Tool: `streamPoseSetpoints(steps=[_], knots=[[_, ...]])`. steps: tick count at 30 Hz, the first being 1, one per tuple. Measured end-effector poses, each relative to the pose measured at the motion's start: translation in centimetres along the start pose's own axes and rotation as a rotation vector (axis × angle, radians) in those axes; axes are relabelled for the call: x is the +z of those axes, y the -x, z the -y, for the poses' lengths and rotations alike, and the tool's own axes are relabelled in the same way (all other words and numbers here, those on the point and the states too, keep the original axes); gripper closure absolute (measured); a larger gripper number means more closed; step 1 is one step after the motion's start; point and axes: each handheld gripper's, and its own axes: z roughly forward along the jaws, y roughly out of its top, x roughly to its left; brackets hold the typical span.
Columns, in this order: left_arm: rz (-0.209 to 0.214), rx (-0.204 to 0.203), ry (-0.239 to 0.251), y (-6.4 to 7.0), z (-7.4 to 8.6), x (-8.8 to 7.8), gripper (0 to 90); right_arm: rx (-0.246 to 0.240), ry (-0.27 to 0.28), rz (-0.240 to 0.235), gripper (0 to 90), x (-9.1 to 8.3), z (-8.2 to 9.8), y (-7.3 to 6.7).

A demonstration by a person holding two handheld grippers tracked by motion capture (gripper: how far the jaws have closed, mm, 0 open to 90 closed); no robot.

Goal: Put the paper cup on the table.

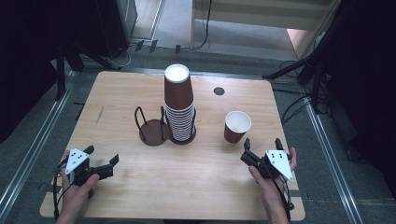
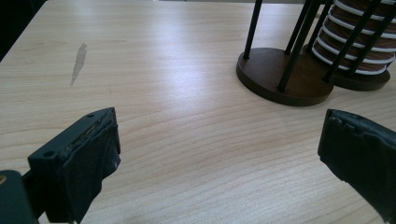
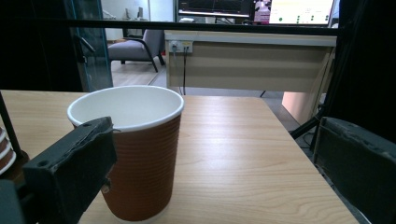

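A tall stack of brown ribbed paper cups [image 1: 179,105] stands upside down in the right ring of a dark two-place wire cup holder [image 1: 154,132]; its left ring is empty. In the left gripper view the holder's base [image 2: 285,77] and the stack's rims [image 2: 357,39] lie ahead to the right. A single brown cup [image 1: 236,126] stands upright, mouth up, right of the holder. My right gripper [image 1: 262,143] is open just in front of it; that cup [image 3: 140,158] sits close behind the left jaw. My left gripper [image 1: 102,156] is open over bare wood near the front left.
The wooden table [image 1: 121,186] has a dark round grommet [image 1: 219,91] near its back edge and a grey smear [image 2: 79,60] at the left. Black stand legs and cables lie on the floor around the table.
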Motion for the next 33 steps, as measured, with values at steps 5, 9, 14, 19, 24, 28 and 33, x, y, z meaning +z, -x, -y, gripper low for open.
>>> streamPoseSetpoints(steps=[5, 9, 14, 19, 24, 28, 33], knots=[[-0.001, -0.001, 0.002, 0.0, 0.0, 0.0, 0.0, -0.006, -0.007, 0.014, 0.0, -0.7, 0.2, 0.9], [-0.001, -0.001, 0.002, 0.0, 0.0, 0.0, 0.0, 0.007, -0.018, 0.022, 0.0, -1.2, 0.5, 1.6], [-0.002, -0.002, 0.002, 0.0, 0.0, 0.0, 0.0, 0.011, -0.025, 0.033, 0.0, -1.8, 0.7, 2.4], [0.004, -0.003, -0.001, 0.0, 0.0, 0.0, 0.0, 0.004, -0.034, 0.04, 0.0, -2.3, 1.0, 2.9], [0.004, 0.002, 0.0, 0.1, 0.0, 0.0, 0.0, 0.0, -0.046, 0.049, 0.0, -2.7, 1.4, 3.6], [0.004, 0.0, -0.001, 0.0, 0.0, 0.0, 0.0, -0.006, -0.055, 0.06, 0.0, -2.9, 1.6, 4.1], [0.003, -0.001, -0.001, 0.0, 0.0, 0.0, 0.0, -0.011, -0.064, 0.073, 0.0, -3.2, 2.0, 4.7]])
